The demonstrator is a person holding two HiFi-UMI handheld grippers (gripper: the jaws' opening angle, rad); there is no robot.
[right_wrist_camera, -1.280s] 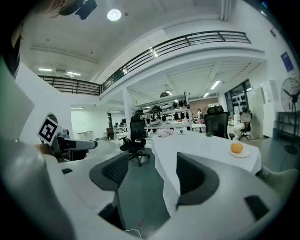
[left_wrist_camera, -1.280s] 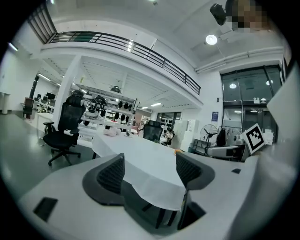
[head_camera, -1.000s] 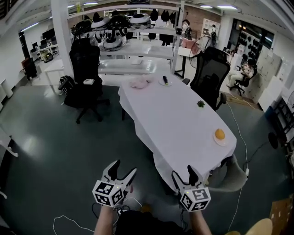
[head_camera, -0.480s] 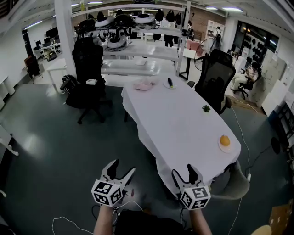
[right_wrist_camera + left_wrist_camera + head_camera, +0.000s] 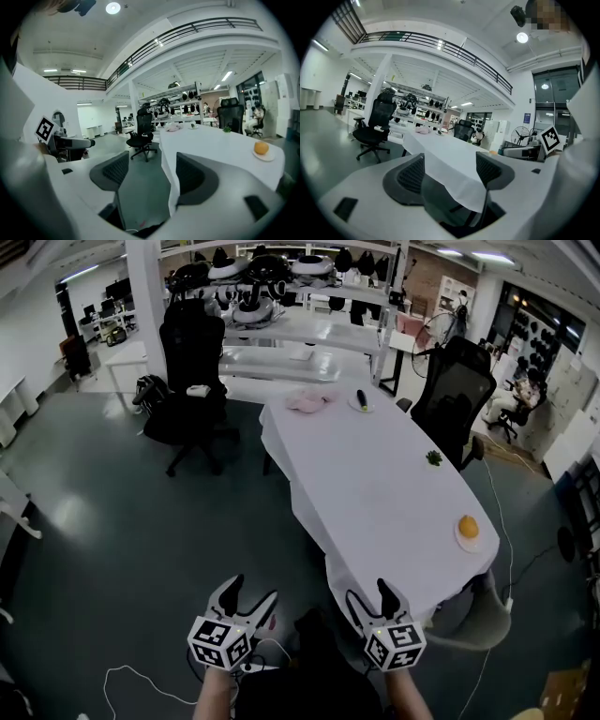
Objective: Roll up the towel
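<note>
NEAR END OF THE COUNTER: A person stands just off the near end of a long, white-draped counter. The left tongs and right tongs are held low in front of the body, both spread wide with nothing between them. Through their gaps, the gripper views show only the cloth's hanging corner and grey floor.

The pink towel lies in a crumpled heap at the far end of the counter. It is well apart from both tools and just beside a small plate carrying a dark object. Rolling has not begun, and the open, level carry suggests a person on approach and ready to grasp.

An orange on a saucer sits near the right-hand edge, with a small green plant farther along that side. The middle of the counter is bare, leaving room to spread and roll.

The floor along the left side is open as far as a black office chair near the far corner. A second chair crowds the right side, so the left looks the easier way round.
</note>
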